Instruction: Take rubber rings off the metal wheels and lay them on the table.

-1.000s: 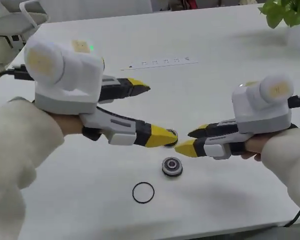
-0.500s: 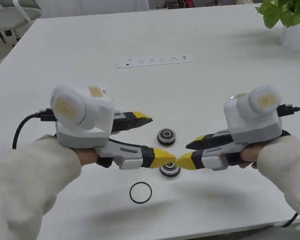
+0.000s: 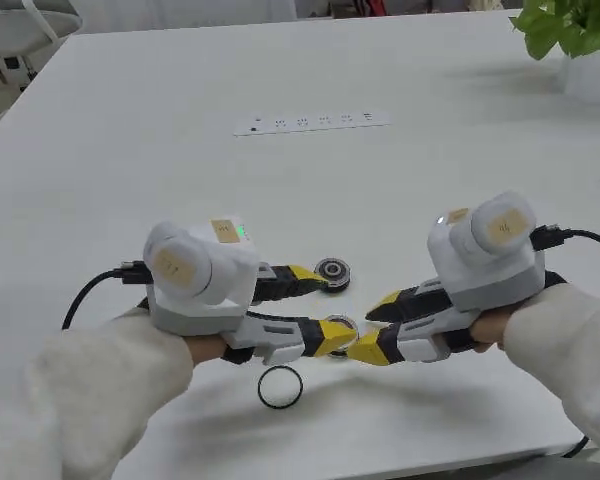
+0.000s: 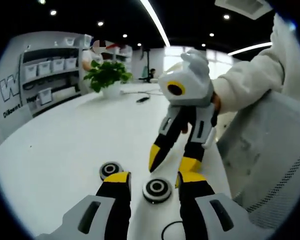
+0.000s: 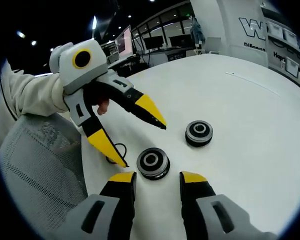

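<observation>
White table (image 3: pixel 130 150), two wheels with black rims and silver hubs. Near wheel (image 4: pixel 157 189) sat right at the tips of left gripper (image 4: pixel 154 179) and right gripper (image 5: pixel 157 176), both with jaws apart. Far wheel (image 5: pixel 199 133) was at its 12 o'clock. Head view caught a loose ring (image 3: pixel 281 386) at 6 o'clock.

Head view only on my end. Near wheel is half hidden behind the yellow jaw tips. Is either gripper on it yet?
Observer: No. In the left gripper view the near wheel sits in the gap between the open jaws of the left gripper, with no contact that I can see.
Operator: And the right one?
Observer: The right gripper is open too. In its own view the near wheel lies just ahead of its tips.
Operator: Rubber still on it?
Observer: Its outer rim is black all round in the right gripper view, so probably yes.
</observation>
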